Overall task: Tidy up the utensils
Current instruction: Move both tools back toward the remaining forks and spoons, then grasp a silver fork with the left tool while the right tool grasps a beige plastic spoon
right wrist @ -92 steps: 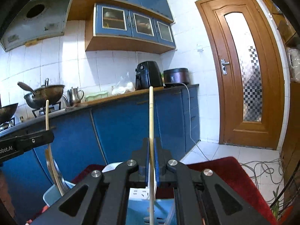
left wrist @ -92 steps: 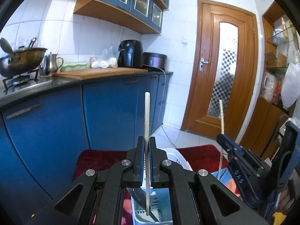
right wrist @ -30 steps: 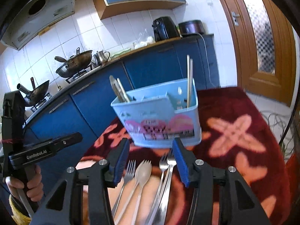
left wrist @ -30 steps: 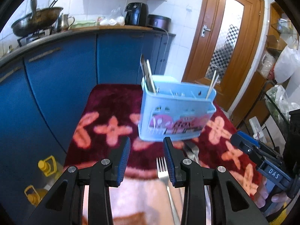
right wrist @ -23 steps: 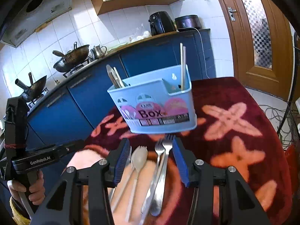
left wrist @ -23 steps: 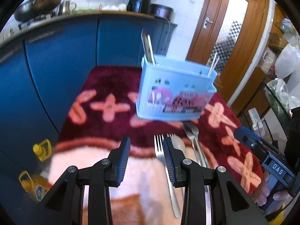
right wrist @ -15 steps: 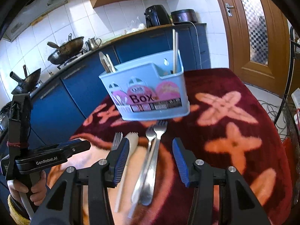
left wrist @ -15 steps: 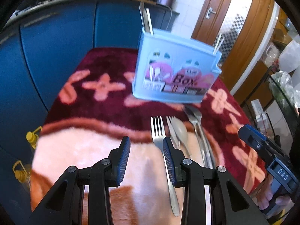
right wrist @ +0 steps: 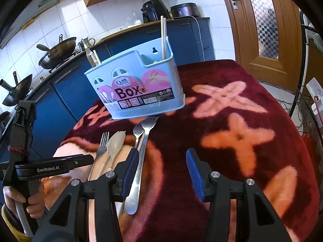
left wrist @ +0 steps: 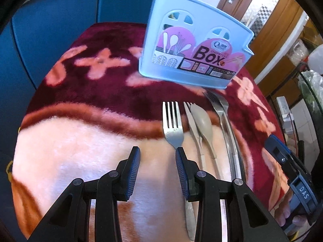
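A light blue utensil box (left wrist: 193, 50) (right wrist: 139, 92) stands on the flowered blanket, with chopsticks (right wrist: 163, 38) upright in its right compartment and more utensils in its left. In front of it lie a steel fork (left wrist: 173, 129) (right wrist: 103, 143), a beige spork (left wrist: 202, 125) (right wrist: 116, 144) over a beige knife (left wrist: 192, 125), and two long steel forks (right wrist: 141, 151) (left wrist: 226, 121). My left gripper (left wrist: 157, 151) is open and empty, its right finger just over the steel fork's neck. My right gripper (right wrist: 162, 157) is open and empty, its left finger beside the long forks.
The dark red and pink blanket (right wrist: 238, 121) covers the surface. Blue cabinets (left wrist: 60, 20) stand behind and to the left, with woks (right wrist: 58, 54) and a kettle on the counter. A wooden door (right wrist: 268, 26) is at the right. A hand holds the other gripper's handle (right wrist: 22, 171).
Both grippers, which earlier each held a chopstick above the box, are now empty and have sunk and tilted down toward the utensils on the blanket; the chopsticks stand in the box.
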A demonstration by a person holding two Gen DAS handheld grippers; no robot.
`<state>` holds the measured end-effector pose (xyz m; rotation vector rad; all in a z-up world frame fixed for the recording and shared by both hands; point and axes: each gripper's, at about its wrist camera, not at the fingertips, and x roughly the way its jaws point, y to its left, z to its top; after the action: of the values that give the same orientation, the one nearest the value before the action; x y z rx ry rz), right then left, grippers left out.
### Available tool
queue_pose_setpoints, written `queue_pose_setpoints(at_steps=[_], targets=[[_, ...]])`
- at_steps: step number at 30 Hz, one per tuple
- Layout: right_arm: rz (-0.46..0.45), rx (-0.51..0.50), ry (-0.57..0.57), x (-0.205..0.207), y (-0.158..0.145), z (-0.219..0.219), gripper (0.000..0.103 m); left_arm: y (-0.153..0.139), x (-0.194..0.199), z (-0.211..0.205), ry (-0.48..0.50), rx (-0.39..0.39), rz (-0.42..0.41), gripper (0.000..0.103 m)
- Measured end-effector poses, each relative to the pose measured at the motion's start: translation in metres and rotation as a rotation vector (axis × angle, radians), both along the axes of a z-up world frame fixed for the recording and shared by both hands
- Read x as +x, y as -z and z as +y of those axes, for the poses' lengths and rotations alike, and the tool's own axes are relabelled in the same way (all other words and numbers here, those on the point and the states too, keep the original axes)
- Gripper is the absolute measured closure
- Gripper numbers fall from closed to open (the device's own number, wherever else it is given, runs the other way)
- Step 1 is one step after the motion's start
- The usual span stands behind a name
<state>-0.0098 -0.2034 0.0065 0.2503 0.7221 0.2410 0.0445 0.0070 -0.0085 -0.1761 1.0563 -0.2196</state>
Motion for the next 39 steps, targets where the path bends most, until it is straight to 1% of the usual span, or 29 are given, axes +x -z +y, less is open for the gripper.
queue_pose_setpoints(at_steps=[4,6,9,12,15,20,23,25,26,29,33,34,36,37,39], targets=[[0.003,0.012,-0.003,0.000,0.003,-0.004,0.051,-0.001,0.000,-0.008,0.026,0.021,0.008,0.066],[0.007,0.019,-0.005,0.001,0.006,-0.005,0.051,0.001,0.001,-0.015,0.053,0.036,0.021,0.072],[0.012,0.032,-0.005,0.002,0.008,-0.008,0.051,0.002,0.002,-0.026,0.082,0.097,0.011,0.075],[0.019,0.042,-0.004,0.003,0.010,-0.010,0.051,0.003,0.005,-0.029,0.093,0.109,0.010,0.082],[0.030,0.047,-0.006,0.005,0.012,-0.010,0.051,0.003,0.008,-0.028,0.097,0.081,0.010,0.093],[0.044,0.039,-0.019,0.007,0.011,-0.005,0.051,0.002,0.009,-0.016,0.059,-0.018,0.002,0.096],[0.044,0.027,-0.036,0.008,0.008,0.002,0.051,-0.002,0.006,-0.006,0.036,-0.067,-0.023,0.097],[0.041,0.013,-0.057,0.009,0.004,0.011,0.051,-0.008,0.003,-0.001,0.027,-0.074,-0.051,0.099],[0.042,0.009,-0.065,0.009,0.003,0.014,0.051,-0.010,0.002,0.001,0.023,-0.076,-0.062,0.101],[0.052,0.001,-0.102,0.012,0.001,0.028,0.051,-0.017,-0.001,0.008,0.002,-0.066,-0.103,0.101],[0.085,-0.005,-0.156,0.017,0.000,0.048,0.051,-0.019,-0.004,0.018,-0.009,-0.070,-0.121,0.101],[0.097,-0.009,-0.171,0.018,0.000,0.054,0.053,-0.018,-0.004,0.022,-0.016,-0.081,-0.116,0.101],[0.117,-0.020,-0.195,0.020,0.002,0.062,0.060,-0.016,-0.003,0.028,-0.025,-0.096,-0.113,0.101],[0.131,-0.033,-0.207,0.022,0.003,0.067,0.065,-0.015,-0.003,0.031,-0.031,-0.104,-0.111,0.101],[0.156,-0.054,-0.215,0.025,0.005,0.074,0.071,-0.013,-0.003,0.037,-0.037,-0.111,-0.109,0.101]])
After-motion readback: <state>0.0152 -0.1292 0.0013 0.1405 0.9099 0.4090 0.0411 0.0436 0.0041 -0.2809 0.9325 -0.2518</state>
